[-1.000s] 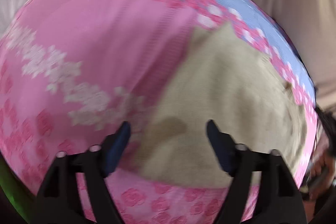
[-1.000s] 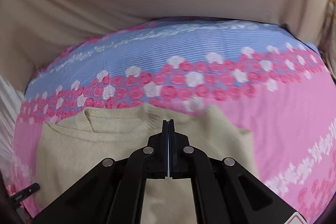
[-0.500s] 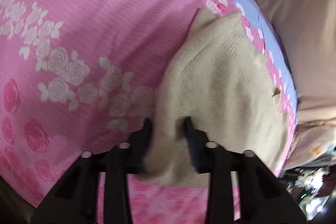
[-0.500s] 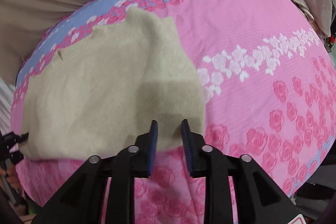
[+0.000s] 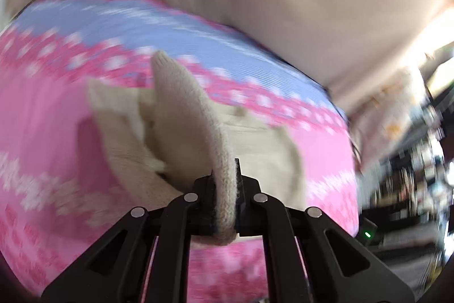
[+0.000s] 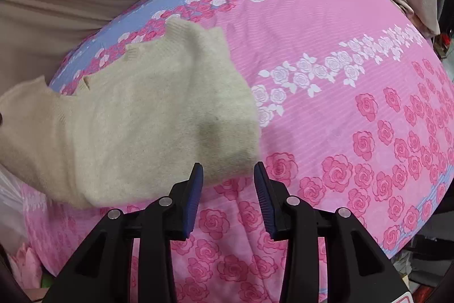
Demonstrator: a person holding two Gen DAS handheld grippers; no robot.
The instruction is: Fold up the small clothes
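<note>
While your left gripper (image 5: 225,189) pinches the sweater (image 6: 136,115) hem lifted off the sheet (image 6: 326,132), your right gripper (image 6: 228,183) hangs half-open, jaws just widened, empty; folding has barely begun.

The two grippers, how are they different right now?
The left gripper is shut on an edge of the cream sweater, lifting it off the pink flowered sheet; the right gripper holds nothing. The left one's jaws have just closed, while the right one's have been opening and stand apart over the sweater's lower corner. Both are black and point down at the bed.
</note>
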